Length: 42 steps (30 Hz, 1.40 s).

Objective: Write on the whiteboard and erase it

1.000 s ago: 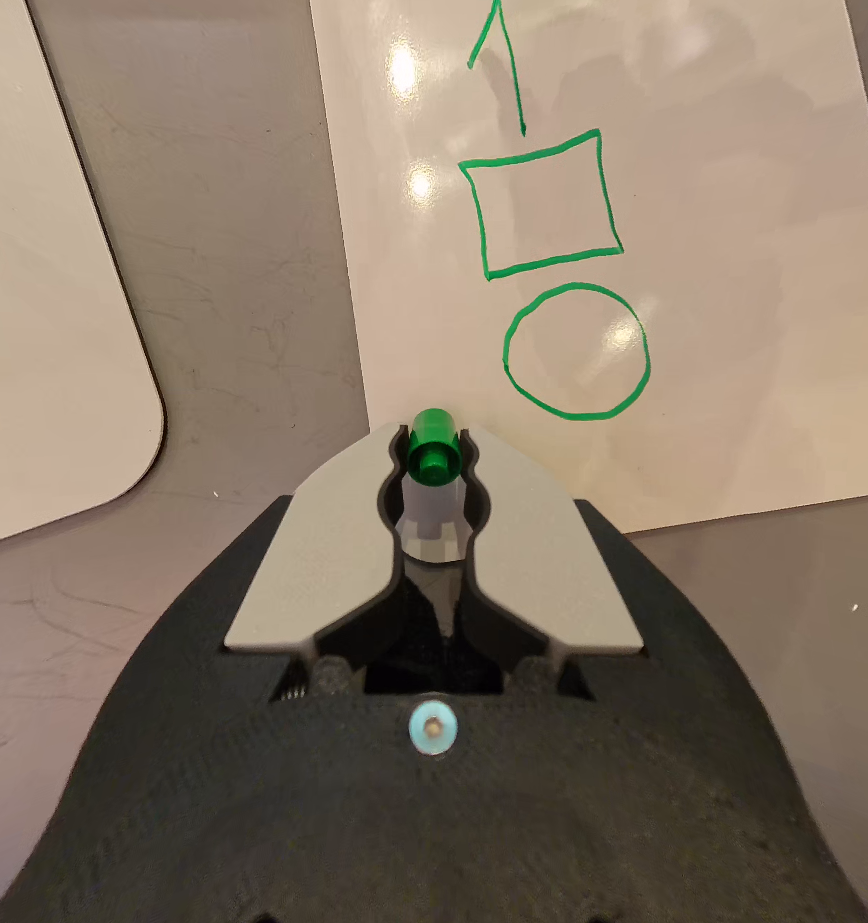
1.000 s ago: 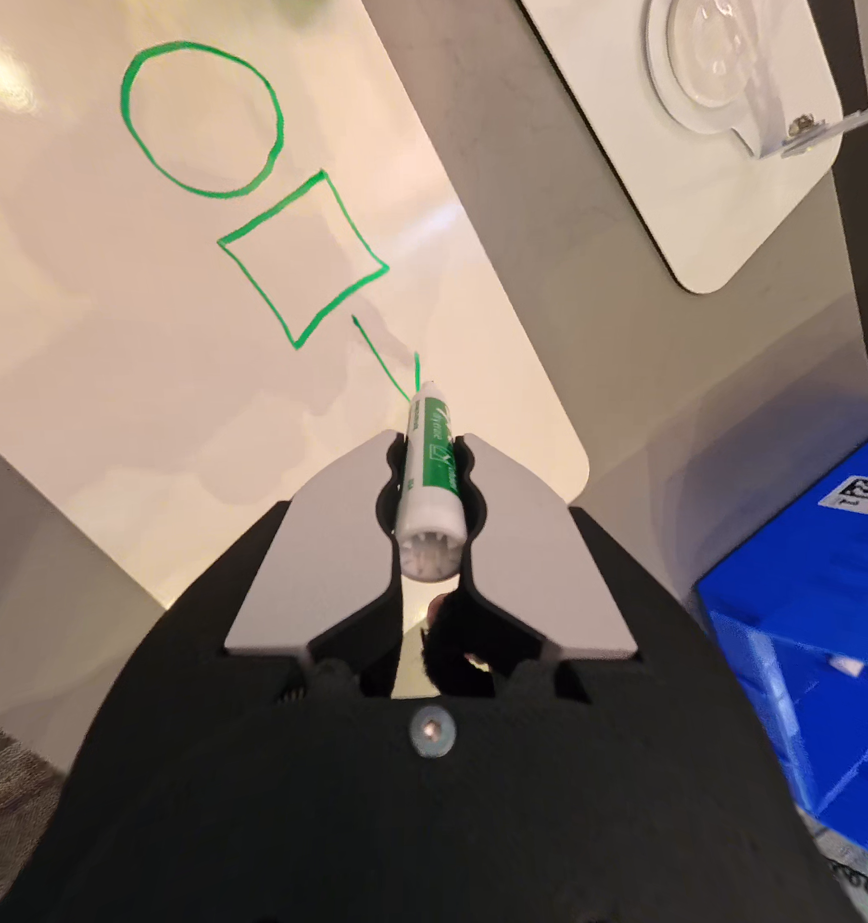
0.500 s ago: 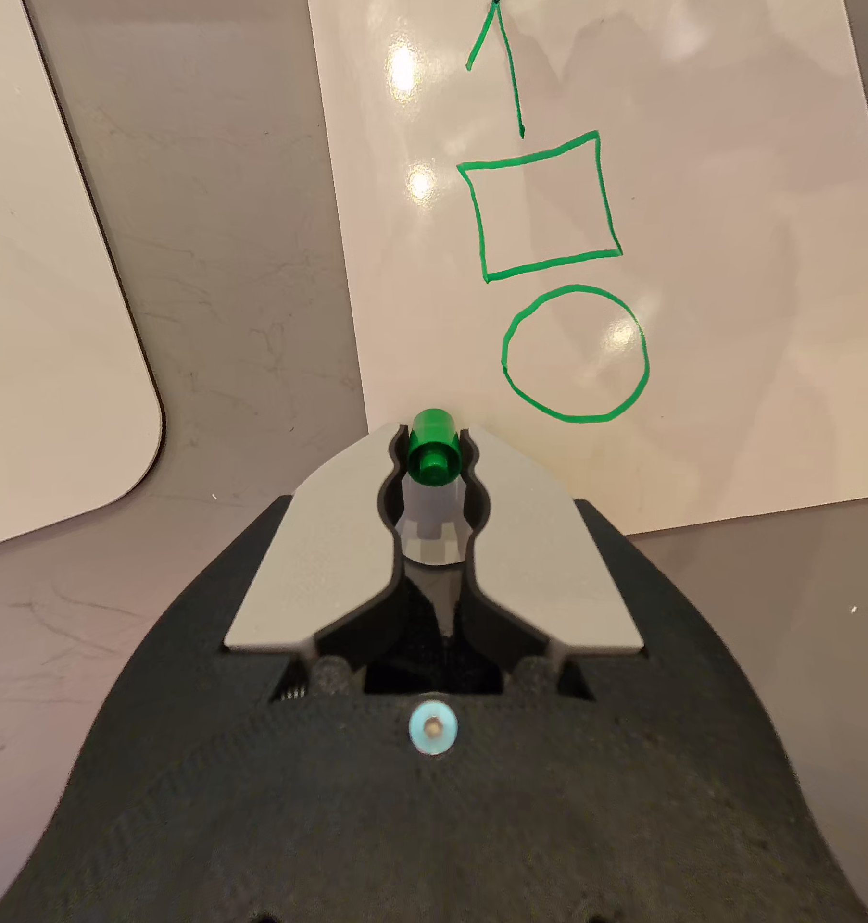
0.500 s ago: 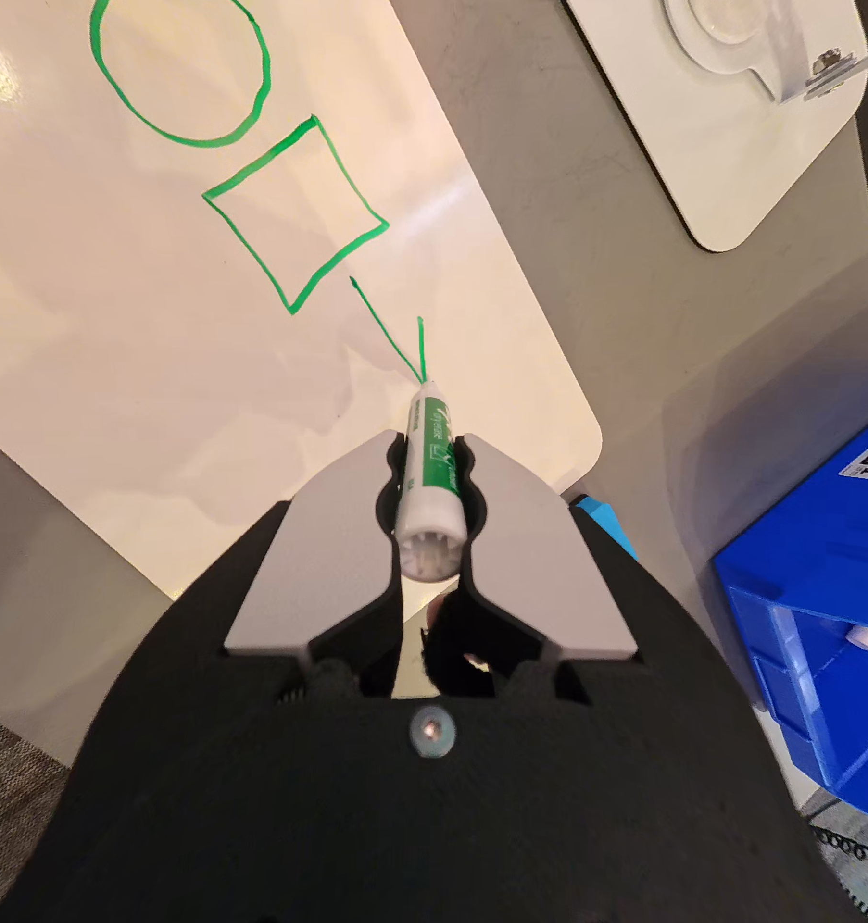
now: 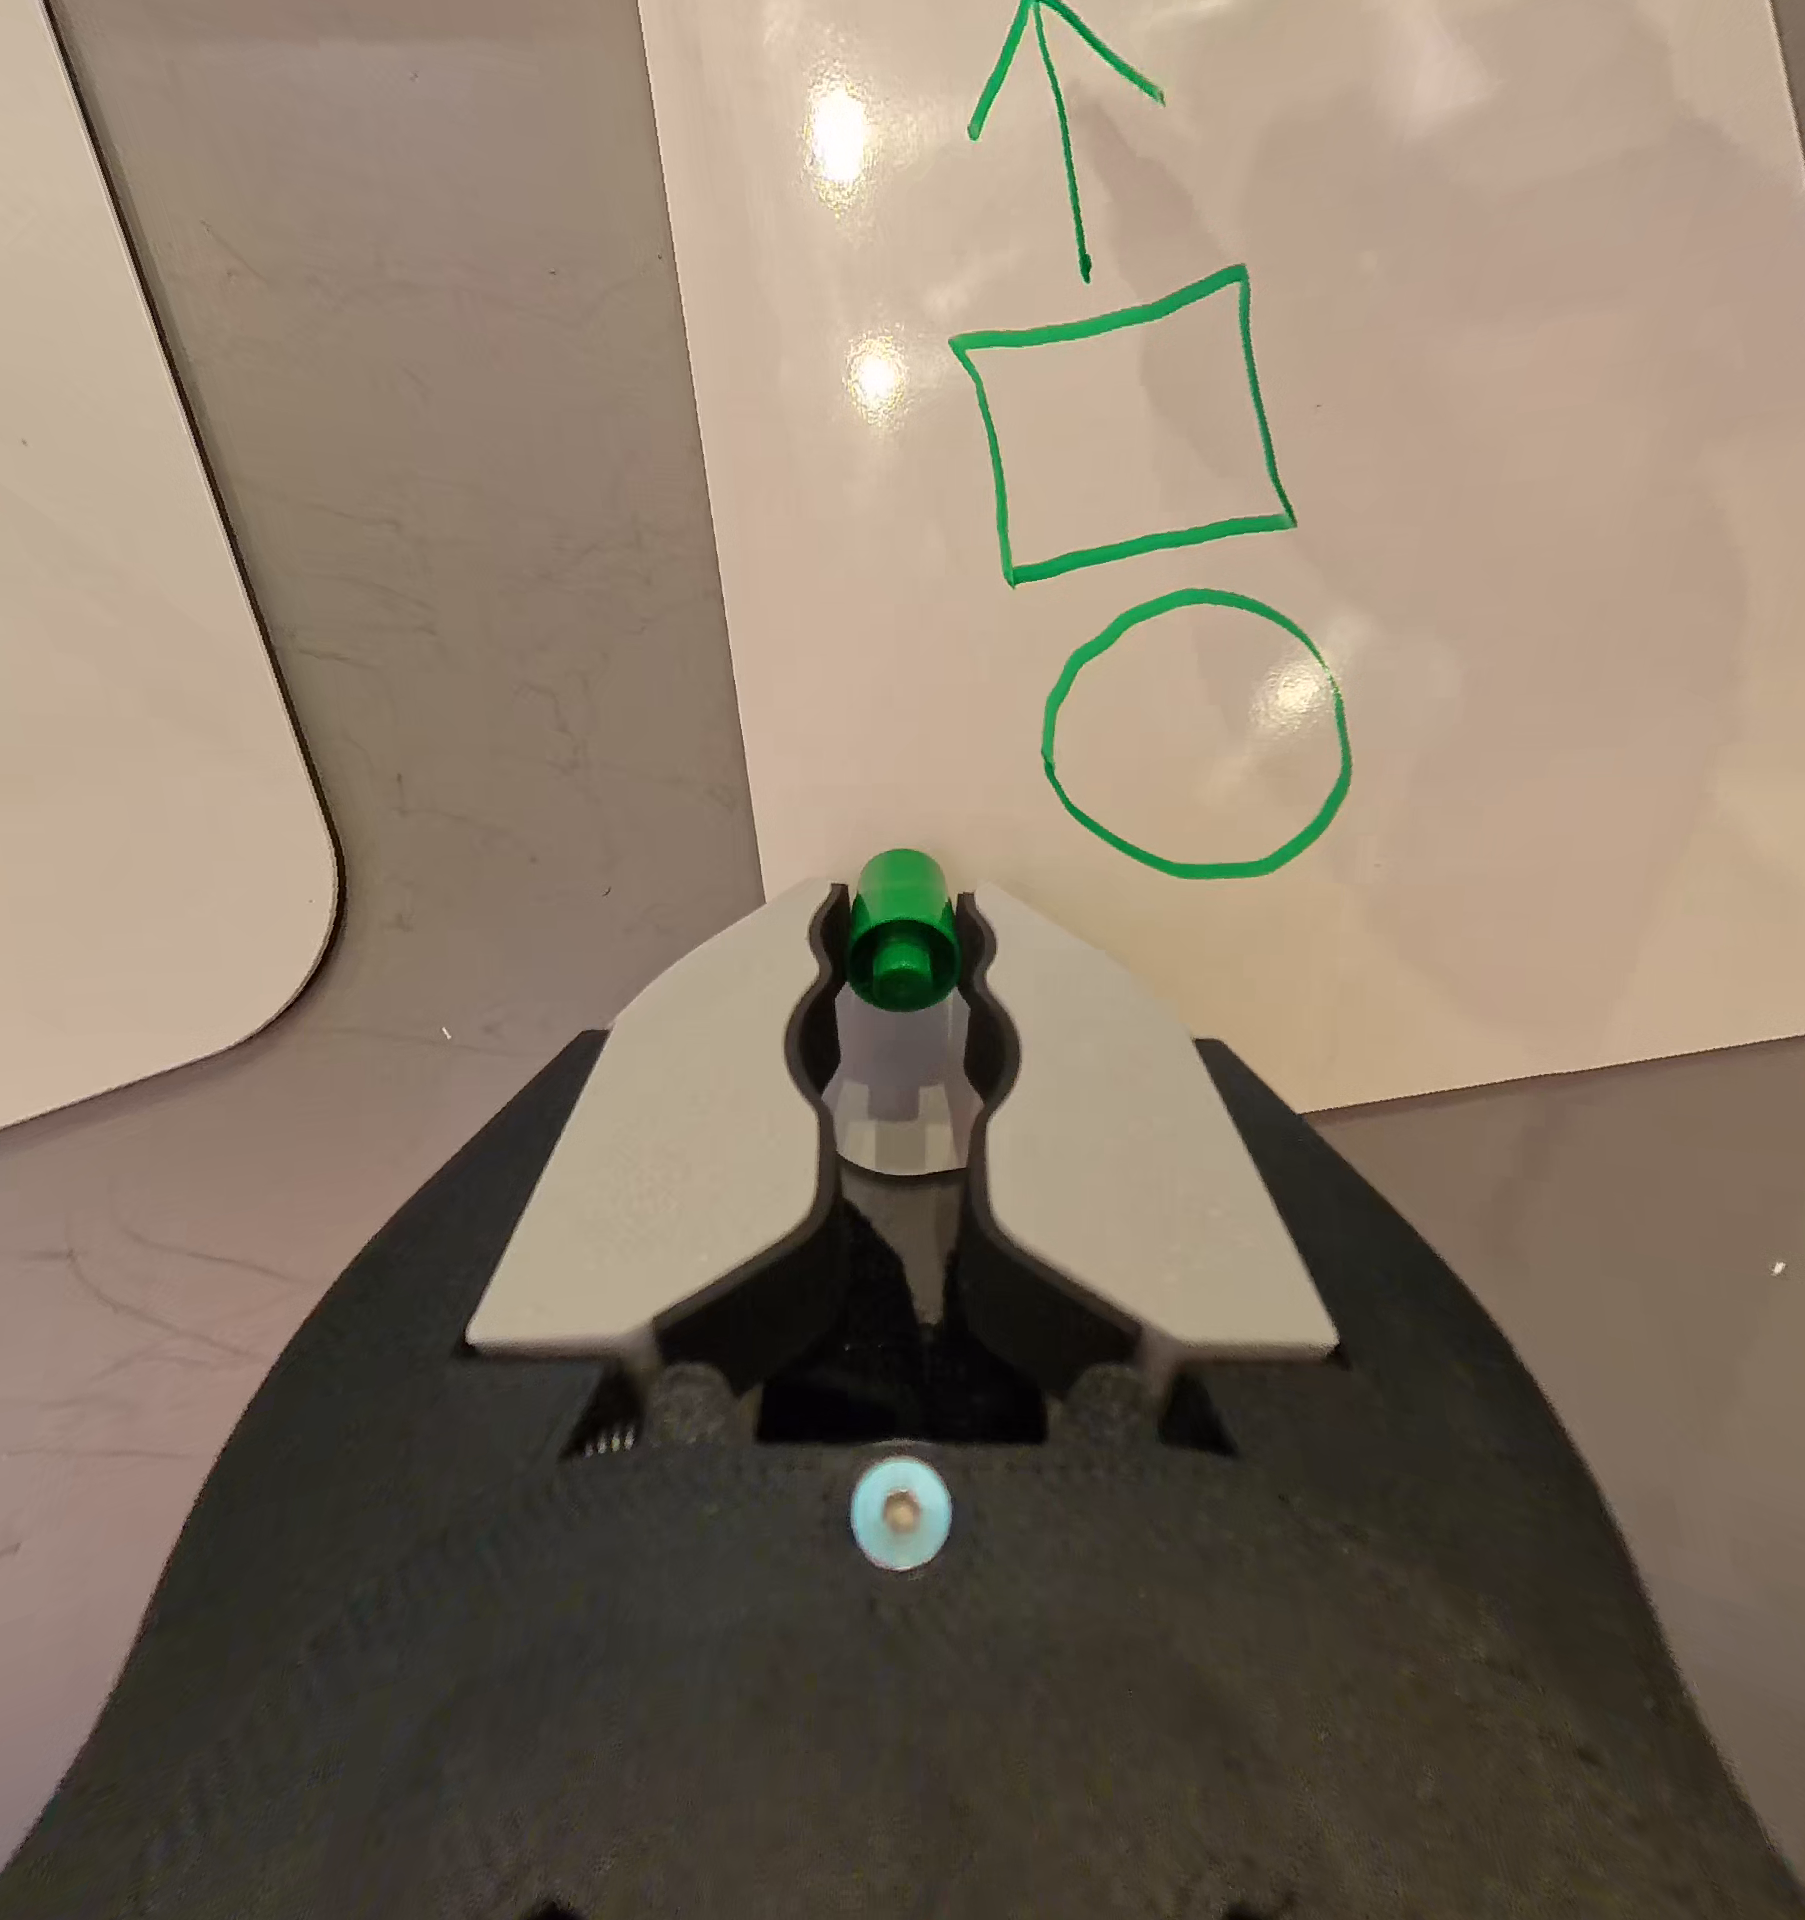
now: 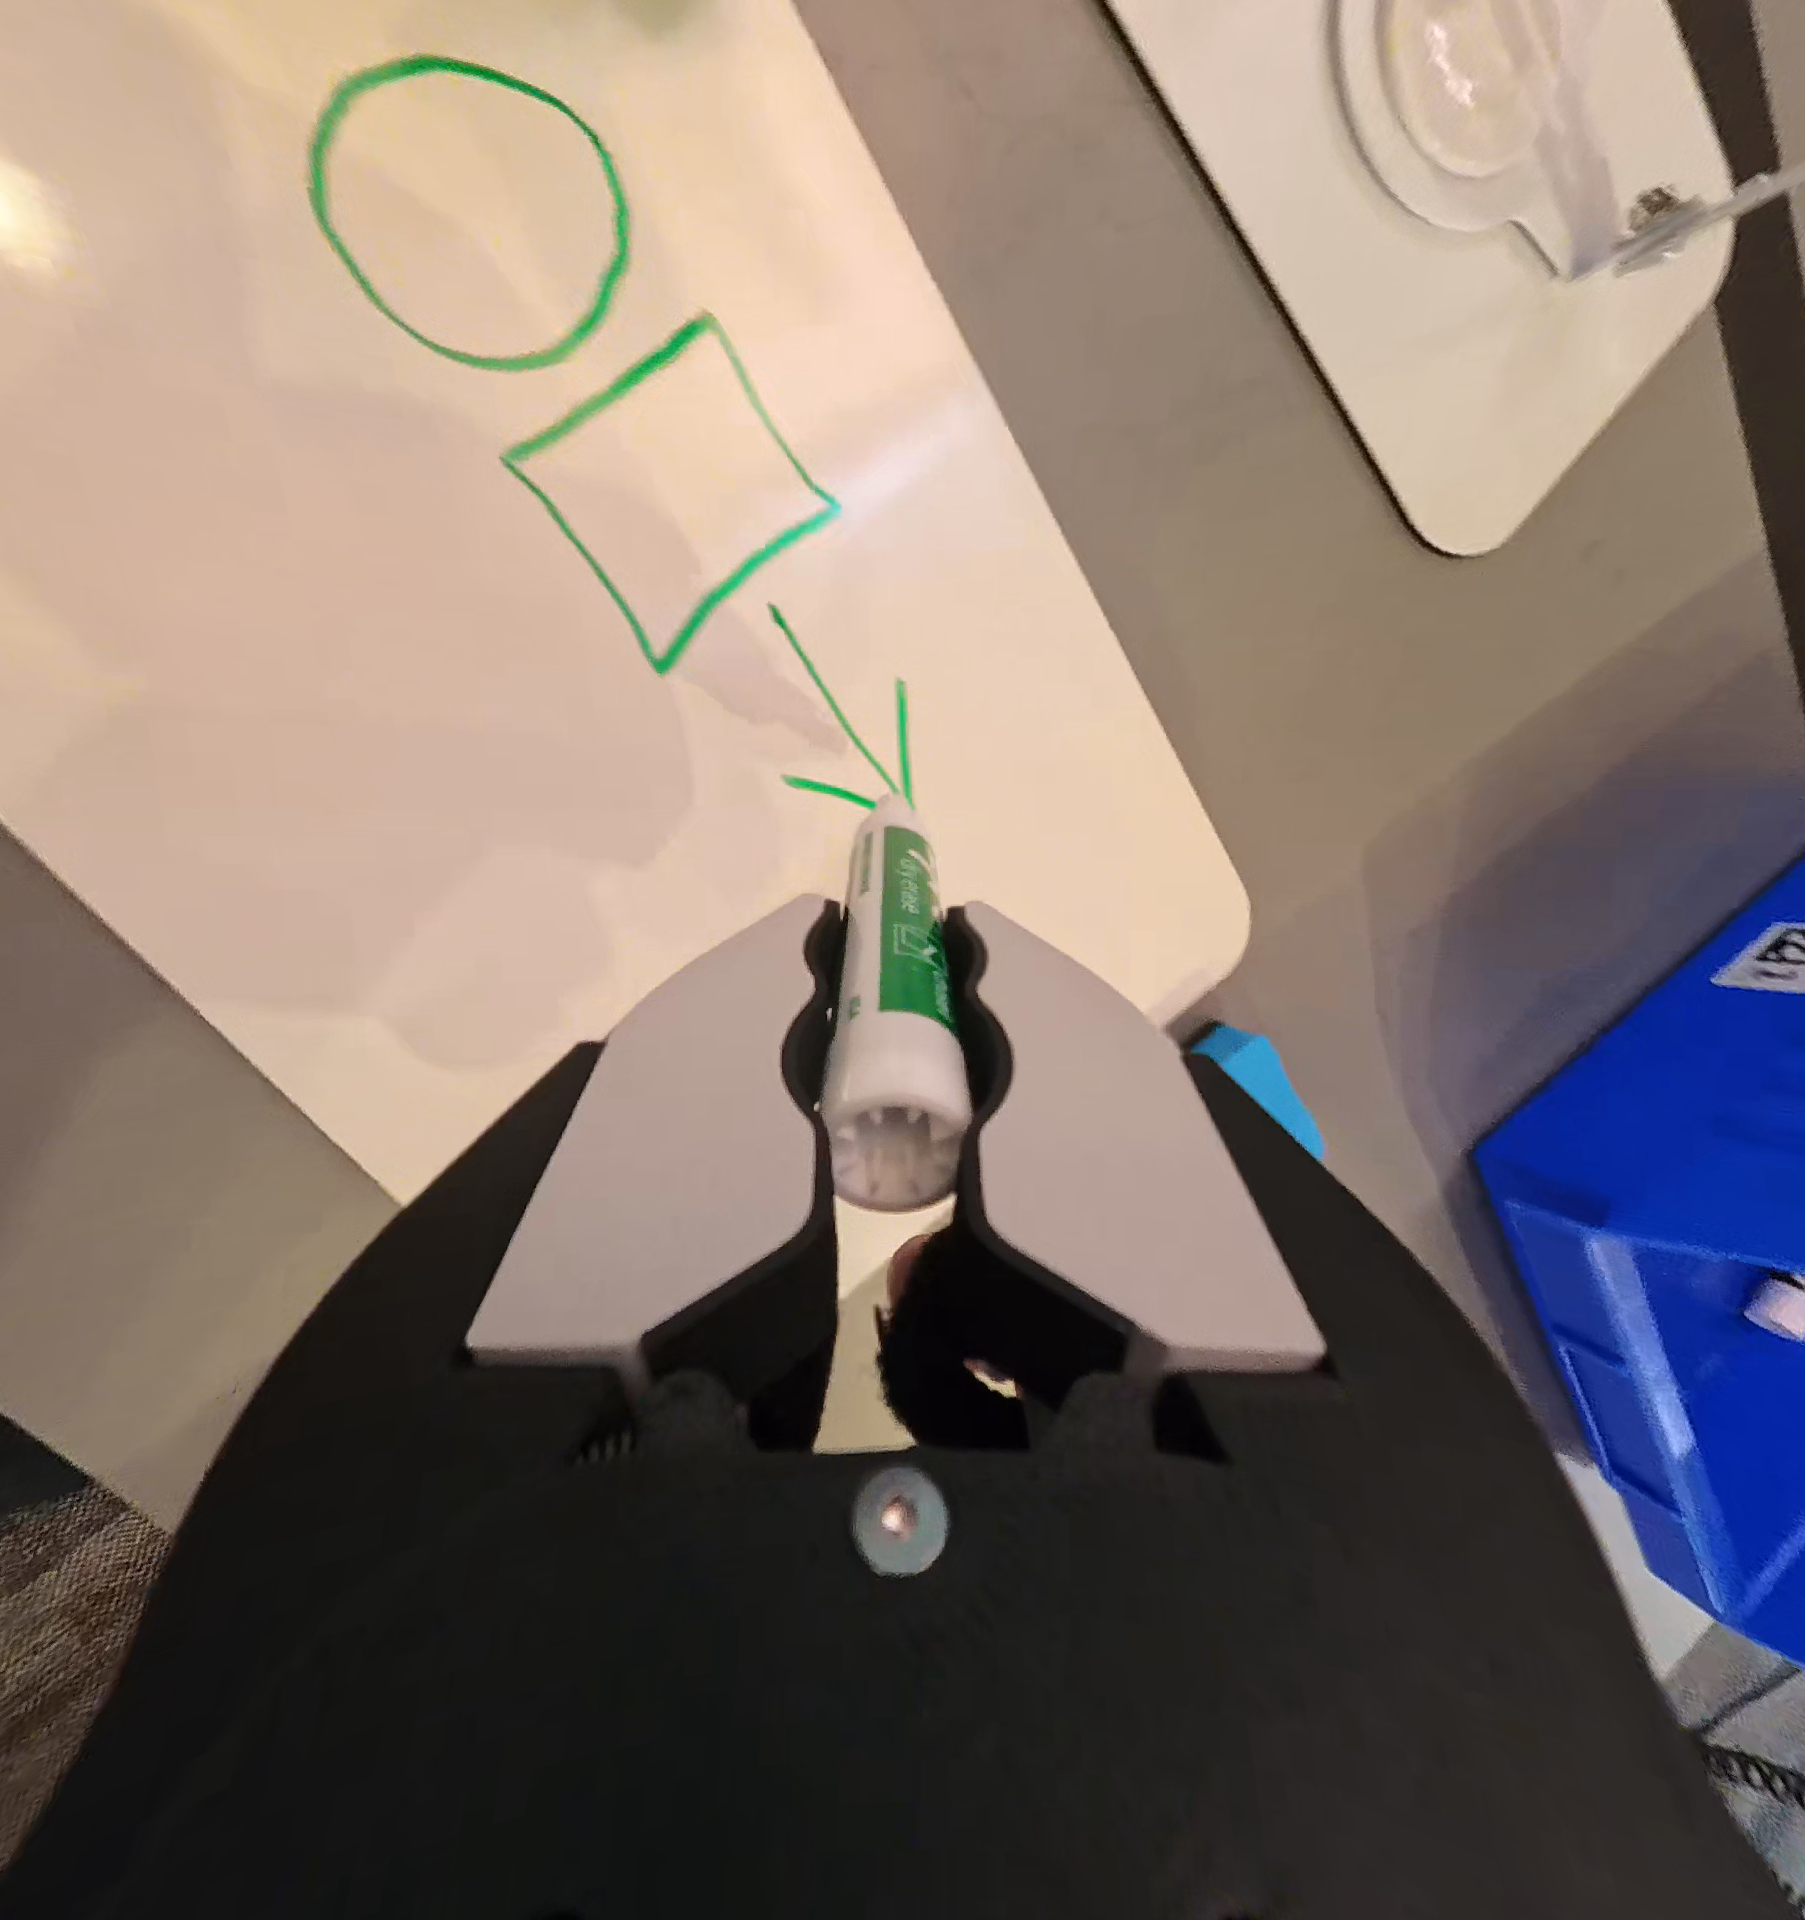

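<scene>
1. Since 1 second ago, the arrow [image 5: 1062, 135] at the top of the left wrist view has gained its 2nd barb, so the head now has 2 strokes where it had 1; the left gripper [image 5: 900, 914] has hardly shifted against the whiteboard [image 5: 1500, 520].
2. Left wrist view: the jaws are clenched on a green marker cap [image 5: 900, 935], both dark pads pressing its sides, the closed end pointing toward the whiteboard's near edge. On the whiteboard, in a column running away from the camera, stand a green circle [image 5: 1049, 727], a green square [image 5: 1262, 416] and the arrow. The whiteboard lies on a grey bench [image 5: 462, 468]; a 2nd white board [image 5: 98, 675] with a rounded corner lies apart to the left.
3. Right wrist view: the right gripper [image 6: 896, 925] has its jaws clenched on a white and green marker [image 6: 898, 966], pads against its barrel on both sides, its open rear end toward the camera. The marker's tip end sits at the arrow's point, where 3 green strokes meet; the tip itself is hidden behind the barrel, so contact with the whiteboard cannot be told. Beyond it come the square and then the circle.
4. Also in the right wrist view, a blue box [image 6: 1656, 1299] stands at the right, off the whiteboard, and a white board carrying a clear round fitting [image 6: 1449, 135] lies at the upper right.
</scene>
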{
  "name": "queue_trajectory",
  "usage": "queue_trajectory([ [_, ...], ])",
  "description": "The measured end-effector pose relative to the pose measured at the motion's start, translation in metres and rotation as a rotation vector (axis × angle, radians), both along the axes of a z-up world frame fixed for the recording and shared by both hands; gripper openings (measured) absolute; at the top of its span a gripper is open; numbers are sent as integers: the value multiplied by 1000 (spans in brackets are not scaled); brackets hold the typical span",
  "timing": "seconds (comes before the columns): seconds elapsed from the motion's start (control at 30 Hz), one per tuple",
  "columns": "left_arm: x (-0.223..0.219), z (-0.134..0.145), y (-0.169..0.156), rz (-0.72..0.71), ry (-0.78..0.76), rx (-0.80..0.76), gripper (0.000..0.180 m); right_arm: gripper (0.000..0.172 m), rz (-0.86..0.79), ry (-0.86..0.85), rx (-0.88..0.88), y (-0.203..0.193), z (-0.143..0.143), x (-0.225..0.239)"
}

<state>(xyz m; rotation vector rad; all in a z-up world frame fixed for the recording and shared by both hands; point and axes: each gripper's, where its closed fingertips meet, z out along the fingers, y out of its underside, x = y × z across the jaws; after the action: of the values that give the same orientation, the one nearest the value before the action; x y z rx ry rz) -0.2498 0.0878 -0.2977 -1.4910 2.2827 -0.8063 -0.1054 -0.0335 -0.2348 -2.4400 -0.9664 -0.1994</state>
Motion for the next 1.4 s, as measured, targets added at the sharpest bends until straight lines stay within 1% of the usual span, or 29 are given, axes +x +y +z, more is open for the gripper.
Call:
queue_trajectory([
  [0.13,0,0,0,0,-1,-3,20,20,-29,-21,9,1,2,16],
  [0.3,0,0,0,0,-1,-4,20,20,-52,-32,17,8,-3,30],
  [0.63,0,0,0,0,-2,-8,20,20,-48,-28,26,23,-7,35],
  [0.9,0,0,0,-1,-2,-7,20,20,-57,-42,12,25,-14,43],
  [1.1,1,0,-1,-1,-3,-9,20,20,-39,-20,-10,16,-13,36],
  [1.4,1,0,-1,0,-2,-7,20,20,0,2,-31,-16,-13,7],
])
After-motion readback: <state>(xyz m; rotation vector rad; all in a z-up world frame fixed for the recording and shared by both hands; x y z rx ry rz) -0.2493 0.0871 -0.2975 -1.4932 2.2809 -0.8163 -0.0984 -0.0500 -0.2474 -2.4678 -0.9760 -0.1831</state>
